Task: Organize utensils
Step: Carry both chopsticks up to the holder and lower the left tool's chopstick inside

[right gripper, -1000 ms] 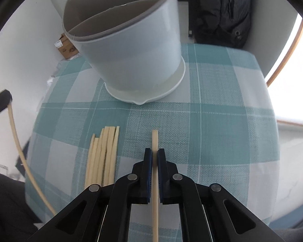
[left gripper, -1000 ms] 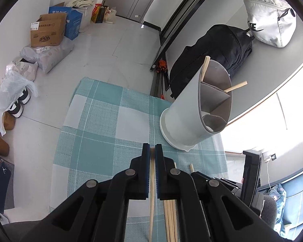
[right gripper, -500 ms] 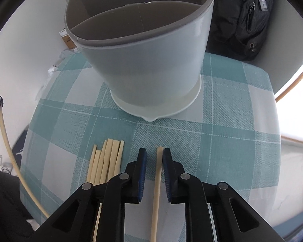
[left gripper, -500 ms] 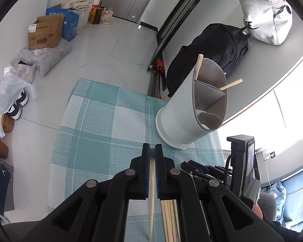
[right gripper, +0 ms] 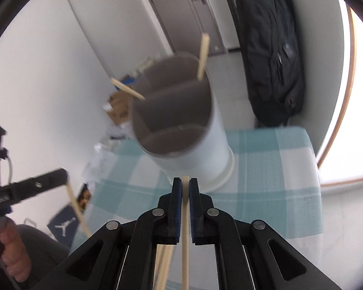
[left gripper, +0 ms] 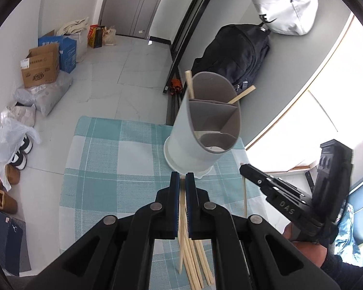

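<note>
A white utensil holder [left gripper: 200, 135] with grey dividers stands on the teal checked cloth [left gripper: 113, 169]; two chopsticks [left gripper: 189, 84] stick out of its far compartment. It also shows in the right wrist view [right gripper: 181, 125]. My left gripper [left gripper: 182, 176] is shut on one wooden chopstick [left gripper: 181, 236], held above the cloth before the holder. My right gripper [right gripper: 185, 181] is shut on another chopstick [right gripper: 185, 241], lifted off the cloth, close to the holder. Several loose chopsticks [left gripper: 196, 265] lie on the cloth below my left gripper.
A black backpack [left gripper: 237, 53] and a white bag [left gripper: 283, 7] hang on the wall behind the table. Boxes [left gripper: 41, 67], bags and shoes [left gripper: 19, 154] lie on the floor to the left. The table's far edge [left gripper: 123, 120] is just beyond the holder.
My right gripper closed on its chopstick and lifted it off the cloth towards the holder's top. My left gripper rose a little with its chopstick still held.
</note>
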`<state>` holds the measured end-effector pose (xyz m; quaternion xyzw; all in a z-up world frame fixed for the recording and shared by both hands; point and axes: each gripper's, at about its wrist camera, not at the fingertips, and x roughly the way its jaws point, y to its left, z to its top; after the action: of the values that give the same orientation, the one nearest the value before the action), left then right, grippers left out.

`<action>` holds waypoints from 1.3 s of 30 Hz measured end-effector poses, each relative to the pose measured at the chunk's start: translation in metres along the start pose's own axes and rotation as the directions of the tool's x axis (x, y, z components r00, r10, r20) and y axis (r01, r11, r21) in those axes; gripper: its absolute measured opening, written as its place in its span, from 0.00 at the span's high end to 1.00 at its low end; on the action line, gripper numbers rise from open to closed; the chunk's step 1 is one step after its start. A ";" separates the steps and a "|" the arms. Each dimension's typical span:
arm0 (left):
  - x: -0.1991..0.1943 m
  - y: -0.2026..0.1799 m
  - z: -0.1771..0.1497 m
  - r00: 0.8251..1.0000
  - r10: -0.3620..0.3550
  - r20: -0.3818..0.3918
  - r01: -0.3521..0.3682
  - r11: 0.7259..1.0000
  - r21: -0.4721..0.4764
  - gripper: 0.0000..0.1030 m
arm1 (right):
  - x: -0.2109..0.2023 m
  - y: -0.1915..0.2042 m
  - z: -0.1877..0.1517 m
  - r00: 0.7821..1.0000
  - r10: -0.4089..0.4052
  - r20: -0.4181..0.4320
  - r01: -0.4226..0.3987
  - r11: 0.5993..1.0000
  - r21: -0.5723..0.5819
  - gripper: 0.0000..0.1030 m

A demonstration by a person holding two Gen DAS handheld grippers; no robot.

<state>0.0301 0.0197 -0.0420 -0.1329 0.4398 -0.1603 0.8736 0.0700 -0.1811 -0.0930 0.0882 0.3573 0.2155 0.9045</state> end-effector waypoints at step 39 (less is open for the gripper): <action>-0.026 -0.033 0.193 0.967 -0.008 0.255 0.006 1.000 0.011 0.99 | 0.016 0.046 0.221 0.871 0.074 0.485 -0.004 0.990 -0.144 0.95</action>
<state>0.1668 0.0169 0.1006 -0.1497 0.3226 -0.1471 0.9230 0.2170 -0.1343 0.0731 0.0840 0.0993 0.2288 0.9648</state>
